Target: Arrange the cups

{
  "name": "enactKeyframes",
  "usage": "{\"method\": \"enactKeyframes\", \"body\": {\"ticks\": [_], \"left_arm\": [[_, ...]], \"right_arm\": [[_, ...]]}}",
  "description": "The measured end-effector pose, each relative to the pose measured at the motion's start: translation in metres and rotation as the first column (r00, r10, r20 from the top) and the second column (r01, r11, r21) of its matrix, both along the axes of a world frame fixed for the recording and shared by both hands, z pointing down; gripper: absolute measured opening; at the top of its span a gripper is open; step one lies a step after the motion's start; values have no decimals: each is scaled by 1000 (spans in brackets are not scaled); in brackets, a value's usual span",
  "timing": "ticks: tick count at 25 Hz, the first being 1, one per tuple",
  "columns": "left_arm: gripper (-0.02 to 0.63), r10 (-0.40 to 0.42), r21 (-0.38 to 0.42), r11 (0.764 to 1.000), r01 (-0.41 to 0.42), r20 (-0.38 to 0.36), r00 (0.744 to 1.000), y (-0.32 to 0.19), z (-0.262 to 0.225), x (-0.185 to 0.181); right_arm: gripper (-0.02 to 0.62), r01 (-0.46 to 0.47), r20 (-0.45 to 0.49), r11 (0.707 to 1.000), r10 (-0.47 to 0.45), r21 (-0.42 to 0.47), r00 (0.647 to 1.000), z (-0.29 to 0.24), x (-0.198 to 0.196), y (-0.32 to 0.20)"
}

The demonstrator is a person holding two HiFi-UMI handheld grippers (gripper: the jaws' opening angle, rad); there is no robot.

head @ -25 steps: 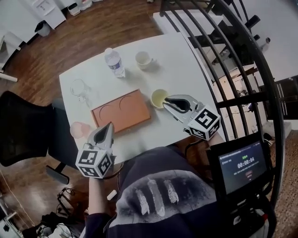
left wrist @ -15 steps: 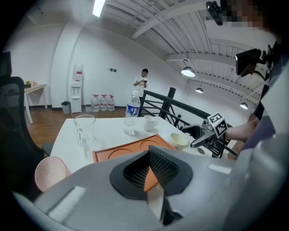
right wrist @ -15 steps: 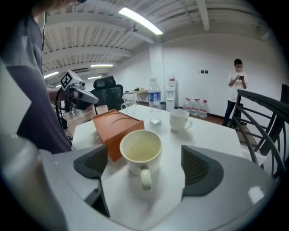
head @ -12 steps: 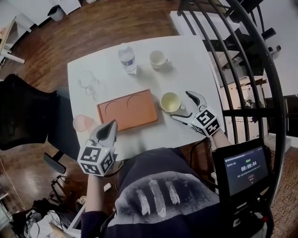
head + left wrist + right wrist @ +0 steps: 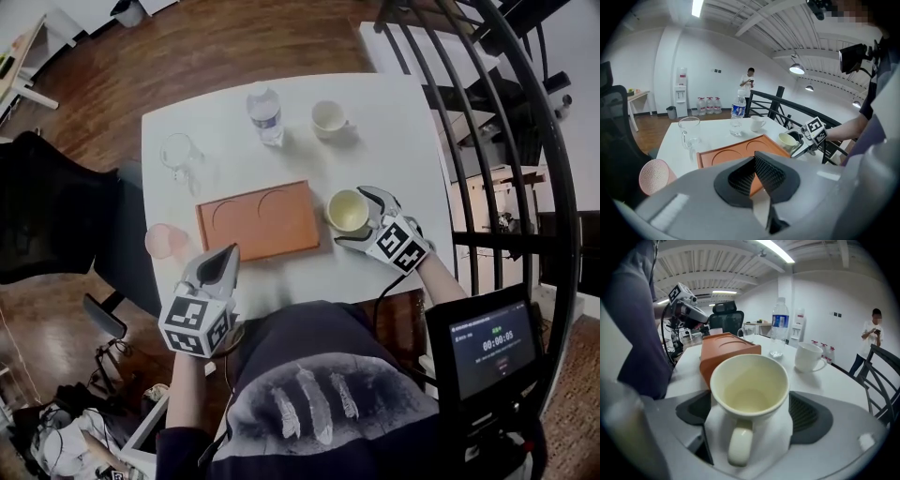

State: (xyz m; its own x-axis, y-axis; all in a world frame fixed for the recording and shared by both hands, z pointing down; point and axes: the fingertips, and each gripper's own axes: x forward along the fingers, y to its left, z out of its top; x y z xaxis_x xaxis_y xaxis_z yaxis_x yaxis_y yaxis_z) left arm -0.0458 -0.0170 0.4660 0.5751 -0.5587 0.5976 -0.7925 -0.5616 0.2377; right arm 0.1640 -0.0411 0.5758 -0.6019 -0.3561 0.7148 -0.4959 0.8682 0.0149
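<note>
Jaws, right gripper [image 5: 358,217]: just opened | lowered round cup [image 5: 750,391], probably untouched

My left tongs [image 5: 755,161] are pressed shut with nothing in them. Straight ahead lies a flat orange tray with two round hollows [image 5: 723,157], a pink dimpled cup [image 5: 652,174] to their left, a clear glass mug [image 5: 689,132] beyond

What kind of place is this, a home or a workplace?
Most likely an office or lab-style workspace. A water dispenser with spare water jugs stands by the wall, a black office chair sits beside the white table, and a strip light hangs from the exposed-beam ceiling.
</note>
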Motion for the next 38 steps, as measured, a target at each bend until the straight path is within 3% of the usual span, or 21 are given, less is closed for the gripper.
{"method": "enactKeyframes", "body": {"ticks": [8,9,13,20,27,38], "left_arm": [[15,-23,-5,1000,23,24,999,17,0,0],[15,-26,-4,1000,26,27,999,18,-1,-1],[15,-38,-6,999,38,36,999,20,0,-1],[15,-46,9,999,45,46,998,18,-1,2],[15,-49,7,999,49,46,998,22,-1,3],[15,-53,21,998,53,6,999,25,-6,-2]], "right_arm": [[510,34,41,998,-36,49,999,-4,-16,-2],[466,41,43,998,-43,50,998,-5,-17,-1],[459,43,56,997,-46,60,997,-7,-19,-1],[457,-60,111,998,56,30,992,-7,-8,-10],[457,-72,83,996,68,47,994,-12,2,-10],[457,-14,96,984,-4,180,995,-103,-5,-33]]}}
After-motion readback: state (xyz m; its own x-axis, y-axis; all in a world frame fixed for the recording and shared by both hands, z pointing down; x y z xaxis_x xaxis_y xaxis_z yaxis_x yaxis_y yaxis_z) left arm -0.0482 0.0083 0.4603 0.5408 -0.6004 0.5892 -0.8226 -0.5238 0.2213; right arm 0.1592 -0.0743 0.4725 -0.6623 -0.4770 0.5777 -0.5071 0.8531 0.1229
